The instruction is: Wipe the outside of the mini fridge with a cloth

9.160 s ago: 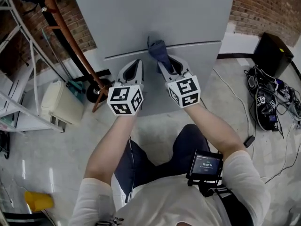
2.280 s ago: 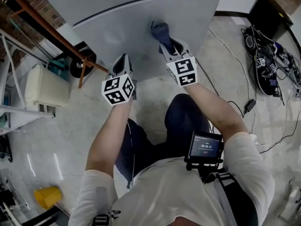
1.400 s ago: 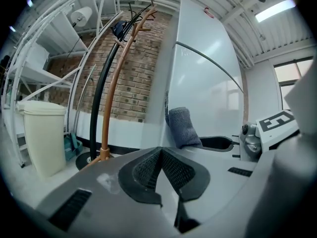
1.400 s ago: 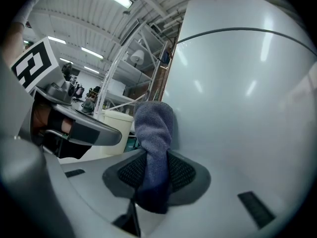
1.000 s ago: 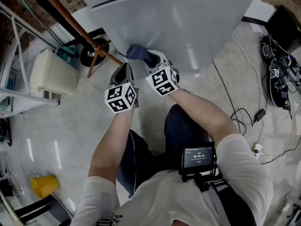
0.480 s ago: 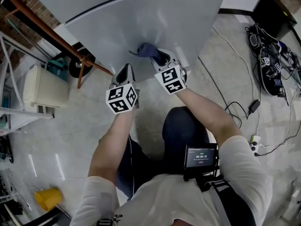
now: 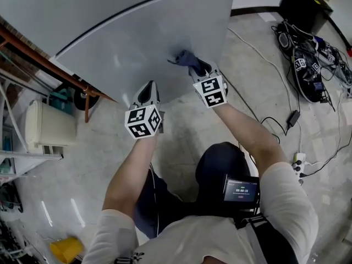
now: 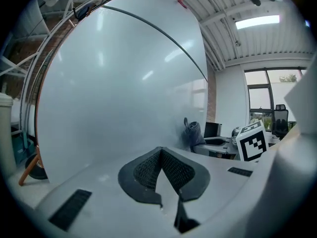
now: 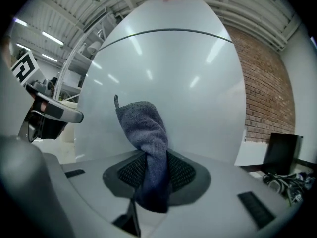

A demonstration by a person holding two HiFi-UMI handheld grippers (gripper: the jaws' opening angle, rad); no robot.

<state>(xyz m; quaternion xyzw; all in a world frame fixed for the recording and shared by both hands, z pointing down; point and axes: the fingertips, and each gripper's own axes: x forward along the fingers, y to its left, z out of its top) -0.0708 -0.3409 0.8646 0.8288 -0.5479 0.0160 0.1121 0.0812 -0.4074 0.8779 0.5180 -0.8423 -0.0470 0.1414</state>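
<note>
Fingers (image 9: pixel 182 172) of the right gripper (image 9: pixel 151 163) are closed on a blue-grey cloth (image 9: pixel 147 128), which passes between the dark ribbed pads; a short end hangs toward the camera, and the bunched larger part stands up just ahead of the fingertips. Fingers (image 8: pixel 176 170) of the left gripper (image 8: pixel 159 153) are pressed together with nothing between them. This gripper sits to the left of the right one and a little farther back from the appliance. Directly ahead of both sets of fingers is the pale grey front of the mini fridge (image 7: pixel 144 43). The cloth appears to rest against its lower door, below the dark seam that crosses the front. Beyond and to the right of the right fingers lie a brick wall (image 9: pixel 262 95) and a tangle of black cables (image 7: pixel 308 65) on the floor. A copper-coloured pipe (image 7: pixel 52 65) runs to the left of the left fingers.
</note>
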